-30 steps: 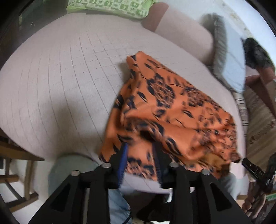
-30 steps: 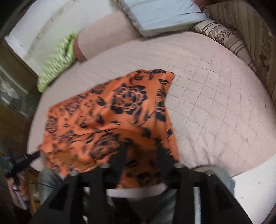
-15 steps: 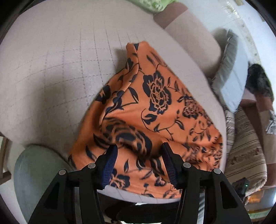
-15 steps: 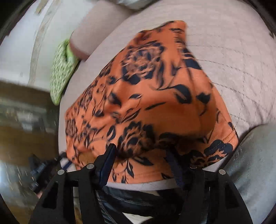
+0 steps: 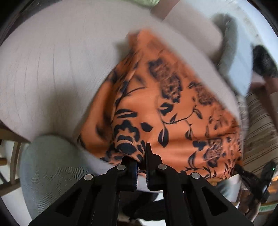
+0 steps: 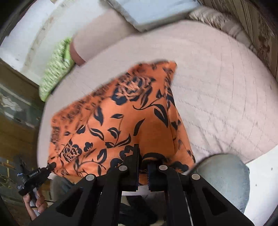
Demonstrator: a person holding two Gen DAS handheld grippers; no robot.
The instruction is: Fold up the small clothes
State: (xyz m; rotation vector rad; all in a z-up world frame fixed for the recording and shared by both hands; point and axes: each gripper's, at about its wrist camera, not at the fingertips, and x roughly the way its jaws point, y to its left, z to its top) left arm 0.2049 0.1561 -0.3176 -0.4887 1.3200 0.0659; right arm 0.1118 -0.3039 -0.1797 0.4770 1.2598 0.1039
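Note:
An orange garment with dark floral print [image 5: 165, 113] lies spread on the bed, its near hem at the bed's front edge. My left gripper [image 5: 142, 154] points steeply down at that hem; its jaws are closing, with a bunch of the cloth pinched between the pads. The right wrist view shows the same garment [image 6: 125, 121]. There my right gripper [image 6: 142, 160] is closing on the hem's other end, with cloth between its pads. The left gripper [image 6: 34, 175], held in a hand, shows at the lower left of that view.
A pale pink quilted bed cover [image 6: 217, 95] stretches beyond the garment. A green pillow [image 6: 55, 69], a pink bolster [image 6: 97, 40] and a light blue pillow [image 6: 156, 12] line the far side. The person's knees in jeans [image 5: 48, 170] [image 6: 225, 173] press against the bed's front edge.
Both grippers sank toward the garment's near hem. Their jaws, wide apart astride the cloth half a second ago, have closed on it.

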